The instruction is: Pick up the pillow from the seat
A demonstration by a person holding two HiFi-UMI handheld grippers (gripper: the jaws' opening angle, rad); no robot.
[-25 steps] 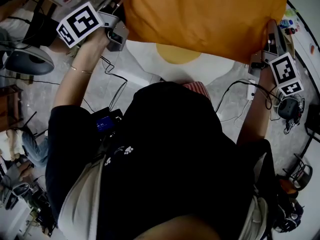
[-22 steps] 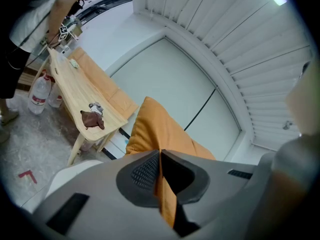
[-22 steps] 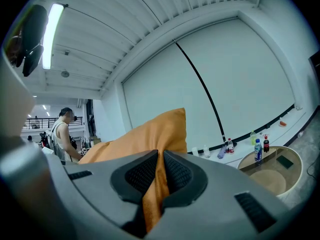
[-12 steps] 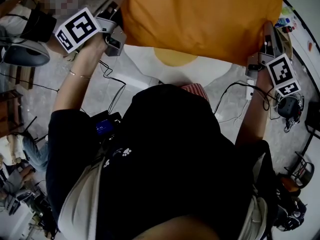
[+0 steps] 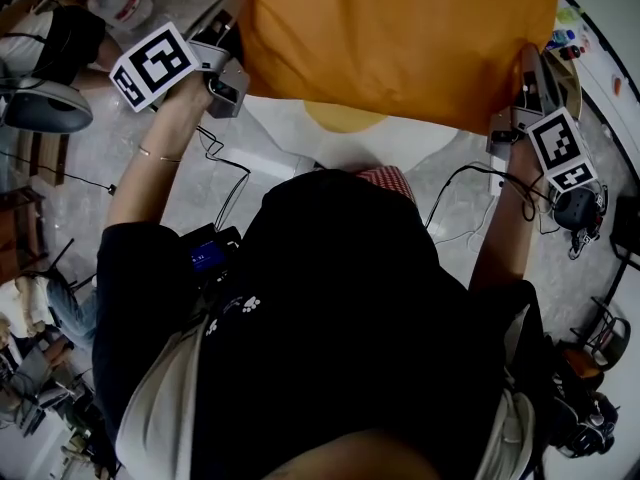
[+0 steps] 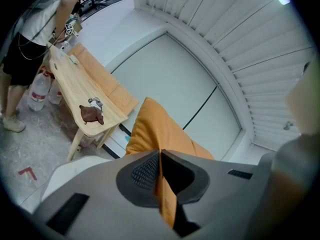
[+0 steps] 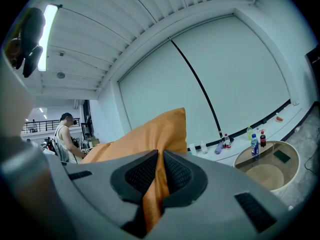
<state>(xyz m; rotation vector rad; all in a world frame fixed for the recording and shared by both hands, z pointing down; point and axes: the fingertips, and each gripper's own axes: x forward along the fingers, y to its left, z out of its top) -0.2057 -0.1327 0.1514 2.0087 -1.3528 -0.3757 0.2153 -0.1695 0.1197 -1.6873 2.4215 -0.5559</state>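
Note:
A large orange pillow hangs in the air in front of me, stretched between both grippers. My left gripper is shut on its left edge, and the orange cloth runs pinched between the jaws in the left gripper view. My right gripper is shut on the pillow's right edge, with a fold of the cloth squeezed between its pads. Below the pillow lies the white seat with a round yellow patch.
Cables trail over the floor by the seat. A wooden bench with a small brown thing on it stands far left, a person beside it. A round table with bottles stands to the right. A headset lies on the floor.
The pillow and both grippers have risen a little and moved away from me, showing slightly more of the white seat below.

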